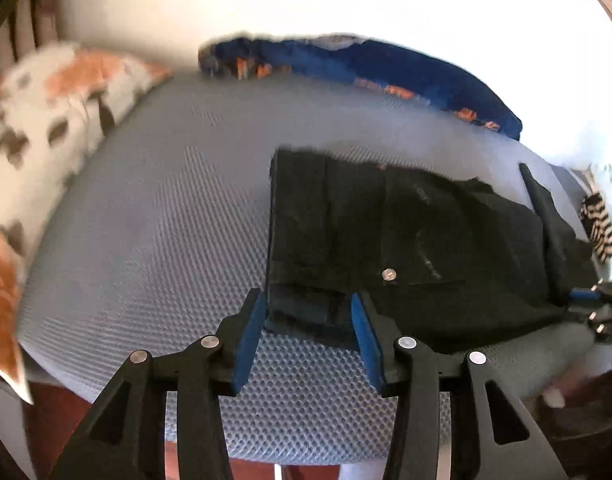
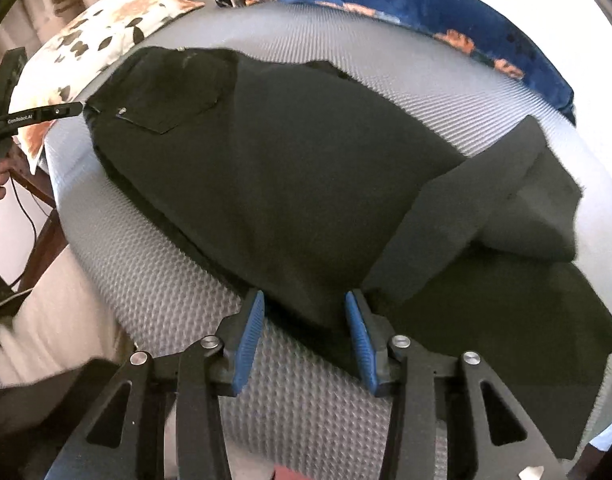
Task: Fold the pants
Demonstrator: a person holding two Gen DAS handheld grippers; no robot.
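Black pants [image 1: 406, 240] lie on a grey mesh mattress [image 1: 145, 240]. In the left wrist view I see the waistband end with a metal button [image 1: 389, 274]. My left gripper [image 1: 308, 304] is open, its blue pads either side of the near waistband corner. In the right wrist view the pants [image 2: 289, 168] stretch from the waist at far left to the legs at right, where one leg end [image 2: 518, 200] is folded over. My right gripper [image 2: 303, 300] is open at the pants' near edge. The right gripper also shows in the left wrist view [image 1: 586, 300], and the left gripper in the right wrist view [image 2: 78, 107].
A floral white and orange pillow [image 1: 45, 120] lies at the left. A blue blanket with orange pattern [image 1: 386, 72] lies along the far edge of the mattress. A black and white striped item [image 1: 598, 224] is at the right. The mattress front edge is near both grippers.
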